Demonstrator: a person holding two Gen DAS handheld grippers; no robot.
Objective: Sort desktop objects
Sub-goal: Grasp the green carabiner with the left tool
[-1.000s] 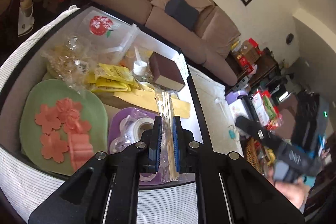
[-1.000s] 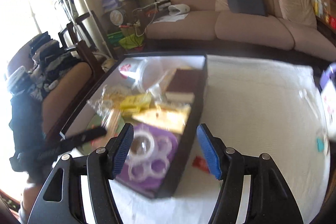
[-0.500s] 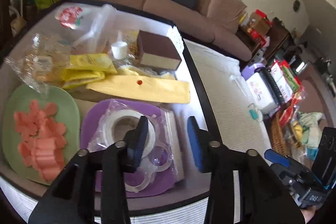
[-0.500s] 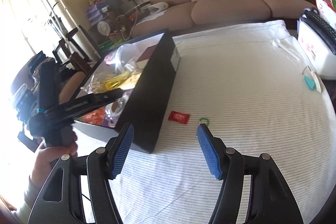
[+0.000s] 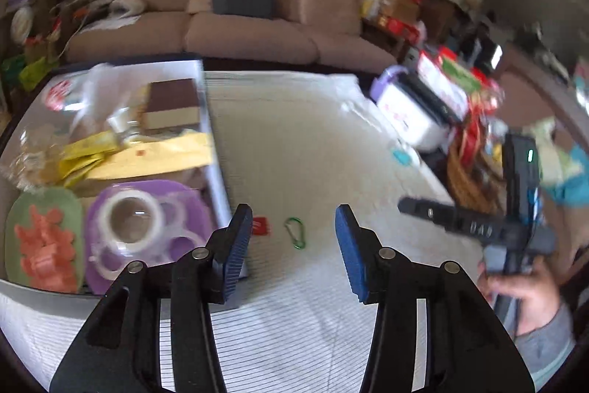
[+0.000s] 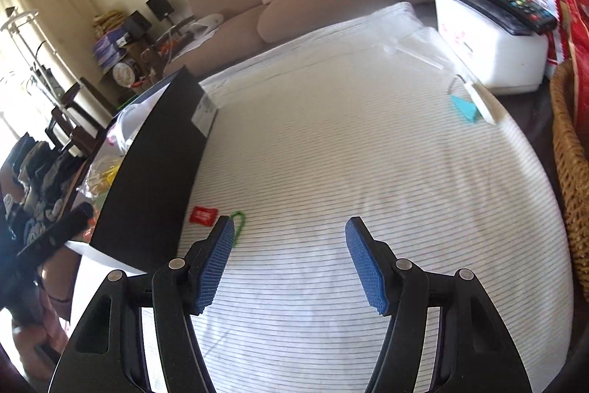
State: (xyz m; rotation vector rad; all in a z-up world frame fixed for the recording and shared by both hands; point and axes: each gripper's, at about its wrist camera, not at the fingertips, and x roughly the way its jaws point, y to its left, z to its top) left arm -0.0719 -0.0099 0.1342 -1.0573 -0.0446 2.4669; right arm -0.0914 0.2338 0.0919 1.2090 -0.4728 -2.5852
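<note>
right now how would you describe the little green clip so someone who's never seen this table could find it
Start at the big black box on the striped tablecloth. Just outside its near corner, two small things lie on the cloth: a red packet and, beside it on the side away from the box, the green carabiner. It is the only thin, open wire loop there; the packet is flat and solid.

Showing white cloth with thin dark stripes (image 6: 331,172) across the tabletop. Lying on it: small red packet (image 6: 203,215), green wire clip (image 5: 295,232), teal scrap (image 6: 464,106). Sitting in black-walled box (image 6: 147,179): purple plastic tray (image 5: 184,205), pale green plate (image 5: 66,209) carrying coral flower shapes (image 5: 40,245), yellow envelope (image 5: 165,153). Showing blue ribbed pads (image 5: 235,245) on black gripper arms.
</note>
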